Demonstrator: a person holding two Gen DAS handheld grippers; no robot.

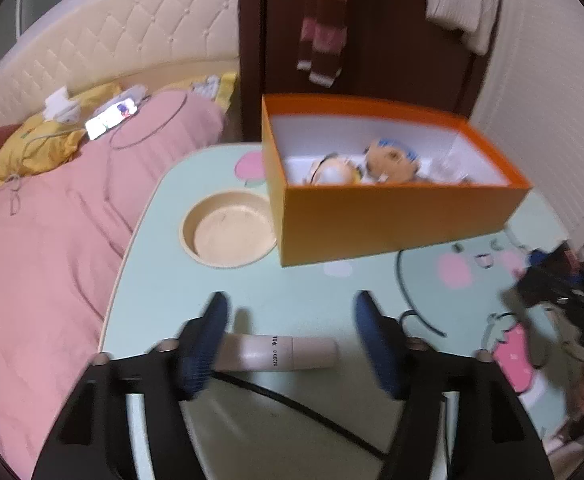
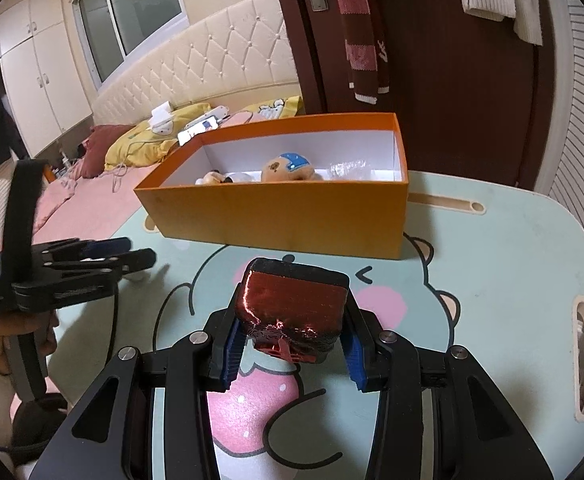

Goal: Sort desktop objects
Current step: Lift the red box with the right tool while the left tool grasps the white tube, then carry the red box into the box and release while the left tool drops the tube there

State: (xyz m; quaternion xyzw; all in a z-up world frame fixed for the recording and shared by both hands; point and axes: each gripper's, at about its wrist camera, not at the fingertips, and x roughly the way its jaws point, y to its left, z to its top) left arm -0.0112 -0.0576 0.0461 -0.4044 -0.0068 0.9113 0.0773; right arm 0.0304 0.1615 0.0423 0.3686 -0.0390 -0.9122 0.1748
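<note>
Right gripper [image 2: 292,334] clamps a red block [image 2: 292,308]; left gripper [image 1: 290,344] gapes around a tube [image 1: 280,353] before the orange box [image 1: 391,216].

Red foil-wrapped block [image 2: 292,312] held above table; beige tube [image 1: 280,354] lying flat.

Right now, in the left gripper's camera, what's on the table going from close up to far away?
Left gripper, open, then the pale tube lying between its fingers, then the round beige bowl, then the orange box with the stuffed toys inside.
</note>
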